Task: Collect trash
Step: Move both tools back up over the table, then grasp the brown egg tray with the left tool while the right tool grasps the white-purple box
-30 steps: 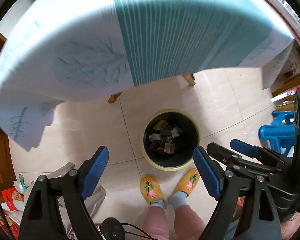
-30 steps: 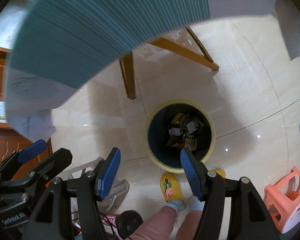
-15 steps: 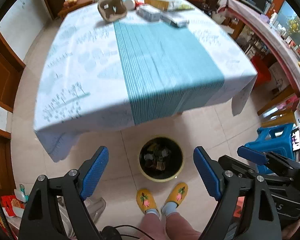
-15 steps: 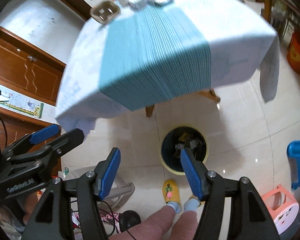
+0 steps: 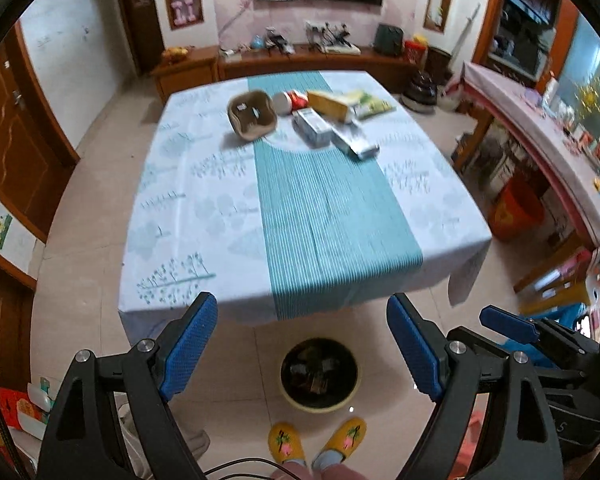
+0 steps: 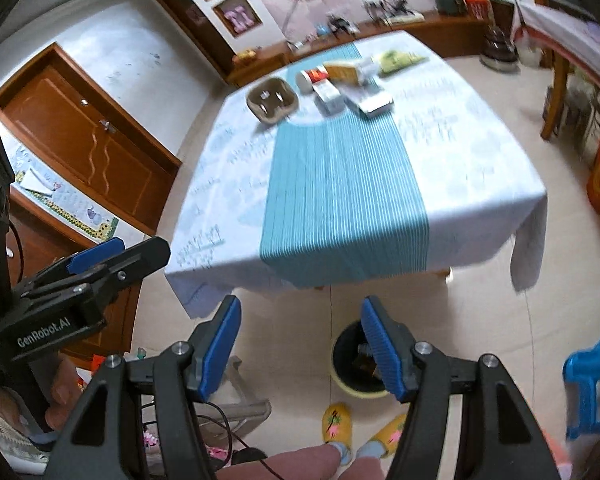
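- Nearest: both pairs of tongs hang over the floor with nothing between their blue pads. The left tongs stand wide apart and empty, and so do the right tongs. Leave them spread for the reach, since the next piece may be broad.
- Below them, the trash bin stands on the tiled floor just in front of the person's yellow slippers, close by the near edge of the counter. It already holds scraps. Note its place now, because each carry should end straight above its mouth.
- Next comes the counter, under a pale cloth with a teal striped runner. Its near half is bare, so the tongs have to pass well over that edge; I would keep them high enough not to drag the cloth.
- Farthest: the remaining trash lies in a cluster at the far end of the runner. There is a brown paper bowl, a red-and-white cup on its side, a yellow box, a green packet and two pale boxes lying close together.
- Judgement: the bowl sits a little apart on the left, an easy rim pinch for the left tongs. The boxes crowd each other; taking the outermost one first should avoid nudging the rest.
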Tool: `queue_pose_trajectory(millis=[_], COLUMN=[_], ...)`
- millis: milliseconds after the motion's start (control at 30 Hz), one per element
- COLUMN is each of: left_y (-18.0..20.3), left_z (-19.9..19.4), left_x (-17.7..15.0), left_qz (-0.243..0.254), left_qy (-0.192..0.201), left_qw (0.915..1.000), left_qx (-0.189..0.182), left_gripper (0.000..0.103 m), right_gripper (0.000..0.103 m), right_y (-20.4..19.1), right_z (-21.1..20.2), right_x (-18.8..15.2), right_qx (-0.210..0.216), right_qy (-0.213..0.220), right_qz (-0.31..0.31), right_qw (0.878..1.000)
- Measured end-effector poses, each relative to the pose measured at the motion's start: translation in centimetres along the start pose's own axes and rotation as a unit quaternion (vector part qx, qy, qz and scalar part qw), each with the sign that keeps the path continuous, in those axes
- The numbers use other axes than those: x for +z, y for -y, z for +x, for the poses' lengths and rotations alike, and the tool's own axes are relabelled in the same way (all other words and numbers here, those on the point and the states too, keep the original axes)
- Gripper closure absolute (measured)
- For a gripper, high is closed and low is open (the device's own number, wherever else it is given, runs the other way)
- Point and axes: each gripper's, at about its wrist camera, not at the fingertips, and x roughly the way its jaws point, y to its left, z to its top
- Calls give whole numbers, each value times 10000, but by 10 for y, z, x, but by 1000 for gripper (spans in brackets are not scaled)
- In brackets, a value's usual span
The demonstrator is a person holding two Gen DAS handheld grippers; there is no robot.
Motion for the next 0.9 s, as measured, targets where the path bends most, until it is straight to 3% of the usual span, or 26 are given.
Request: queue_pose_trajectory(millis=[300,500,767,900], left_y=[-7,-30,-79,-107], left_z=[-25,-11,58,112], left_x=[31,61,128,176], left_qz=[-148,-272,-320,-197], left_qy=[420,485,147,-114], left_qw=[9983,9968,9992,9997], left_qx=[375,566,186,-55], left_gripper=[18,18,18,18], right_gripper=[40,40,40,41], right_y=[-8,-14,-20,-25], right_z=[-9,3,40,76], right_x=[42,73,125,165], right_qx=[87,99,-102,-339], right_qy=[294,436,544,533], right_qz=[-513,-595,-525,-347], right_qw=[9982,9972,9971,9974])
